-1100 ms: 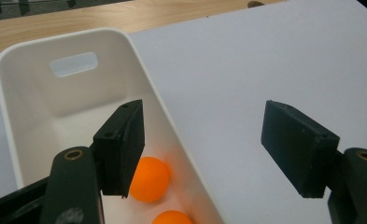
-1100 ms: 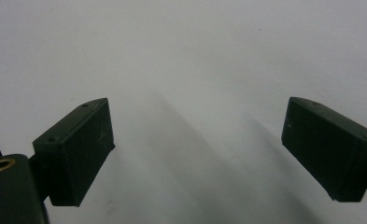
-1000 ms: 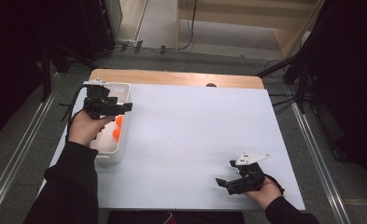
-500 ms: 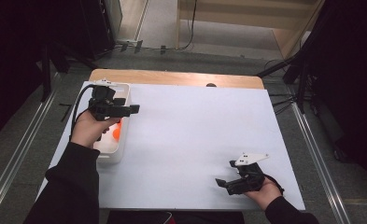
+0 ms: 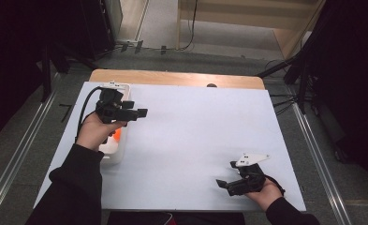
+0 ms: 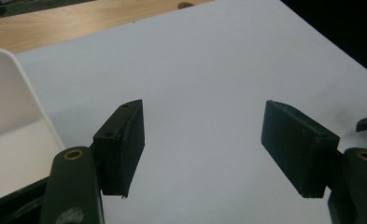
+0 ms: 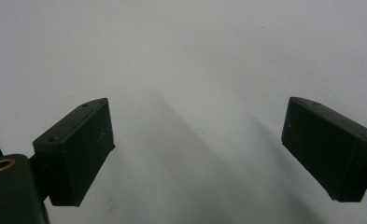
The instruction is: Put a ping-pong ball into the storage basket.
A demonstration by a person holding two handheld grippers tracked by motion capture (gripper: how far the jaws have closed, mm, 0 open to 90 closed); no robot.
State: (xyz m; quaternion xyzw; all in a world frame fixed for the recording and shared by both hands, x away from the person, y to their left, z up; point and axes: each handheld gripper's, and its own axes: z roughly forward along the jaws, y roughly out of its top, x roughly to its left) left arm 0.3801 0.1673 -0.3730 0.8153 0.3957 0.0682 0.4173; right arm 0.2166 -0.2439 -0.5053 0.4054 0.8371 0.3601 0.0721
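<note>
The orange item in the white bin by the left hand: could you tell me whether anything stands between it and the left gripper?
Yes, partly. In the high view the orange item lies in the bin, mostly hidden under the left hand. The left gripper is open and empty and points away over the white table, so the hand and the bin's wall lie between them.

The person is wearing black long sleeves; each gripper is showing black blocky jaws with brass-ringed screw holes, the right gripper bearing a grey three-cornered plate.
</note>
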